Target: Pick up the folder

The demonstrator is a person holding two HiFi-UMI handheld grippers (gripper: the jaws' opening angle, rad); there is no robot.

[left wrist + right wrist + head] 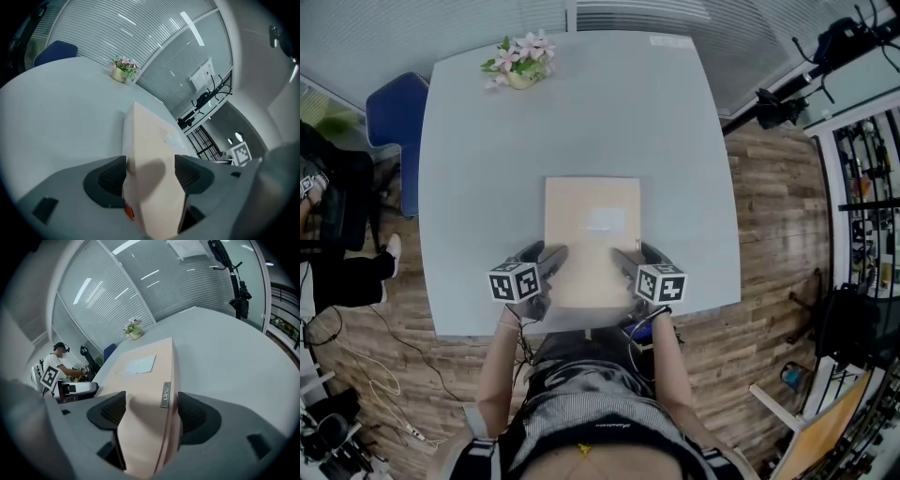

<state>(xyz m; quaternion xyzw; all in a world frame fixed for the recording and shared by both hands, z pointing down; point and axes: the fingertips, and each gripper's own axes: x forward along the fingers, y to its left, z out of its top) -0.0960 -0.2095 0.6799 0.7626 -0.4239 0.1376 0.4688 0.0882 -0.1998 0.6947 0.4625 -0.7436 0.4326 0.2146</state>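
**Beige folder (592, 234) flat on the pale grey surface (478, 159), with a pair of tongs at each near corner.**

The folder lies in the near half of the surface, centred in front of the person. Its long sides run near to far, and a pale label (605, 221) sits on its top face. The left tongs (547, 259) straddle the near-left corner and the right tongs (628, 259) the near-right corner. In each gripper view the two jaws stand wide apart with the folder's edge between them, close beside the cover but not clamped on it. Both tongs slant downward toward the far side. A small pot of pink flowers (521, 66) stands at the far left of the surface, well apart from the folder. A blue chair (394, 117) stands beside the surface's left edge.
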